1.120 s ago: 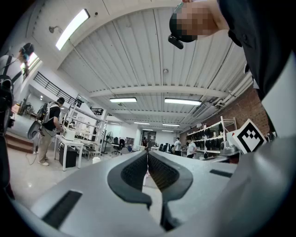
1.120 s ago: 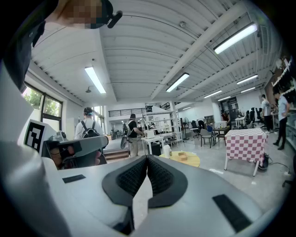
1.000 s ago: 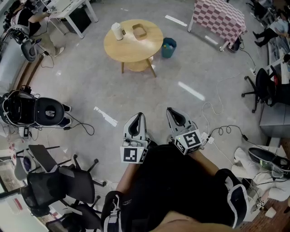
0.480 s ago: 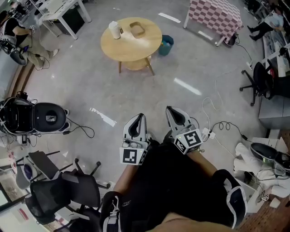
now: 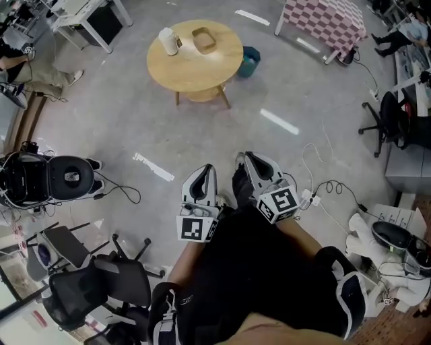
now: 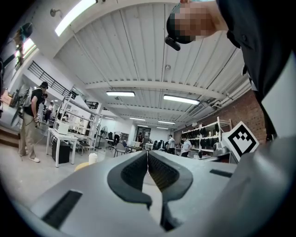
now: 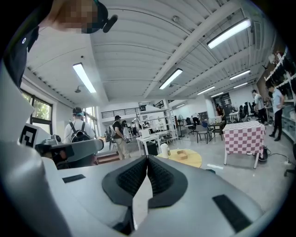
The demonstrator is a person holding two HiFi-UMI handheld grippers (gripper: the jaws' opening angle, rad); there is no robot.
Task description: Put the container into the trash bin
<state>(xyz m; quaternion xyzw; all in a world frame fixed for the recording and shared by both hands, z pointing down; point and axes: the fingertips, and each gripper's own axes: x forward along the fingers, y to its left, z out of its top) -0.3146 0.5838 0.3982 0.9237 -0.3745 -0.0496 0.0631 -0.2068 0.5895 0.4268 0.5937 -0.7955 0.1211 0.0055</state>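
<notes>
Trash bin [image 5: 250, 61] half hidden behind table [image 5: 195, 71]; container [image 5: 168, 42] small, indistinct.

Round wooden table [image 5: 199, 73] sits far ahead on the grey concrete floor [image 5: 135, 114], with a checkered-cloth table [image 5: 323, 20] off to its right. White desk [image 5: 91, 13] is top left. At the left edge I see a black round-topped unit [image 5: 67, 176] with a cable trailing from it, and black mesh chairs [image 5: 101, 286] below it. White tape strips [image 5: 153, 167] are on the floor. Right side: an office chair [image 5: 394, 121] and loose cable loops [image 5: 326, 192]. Right gripper view – two people standing [image 7: 78, 132] near white desks, ceiling strip lights [image 7: 230, 33] overhead. Left gripper view – brick wall [image 6: 245, 106] and shelving [image 6: 203, 136].
</notes>
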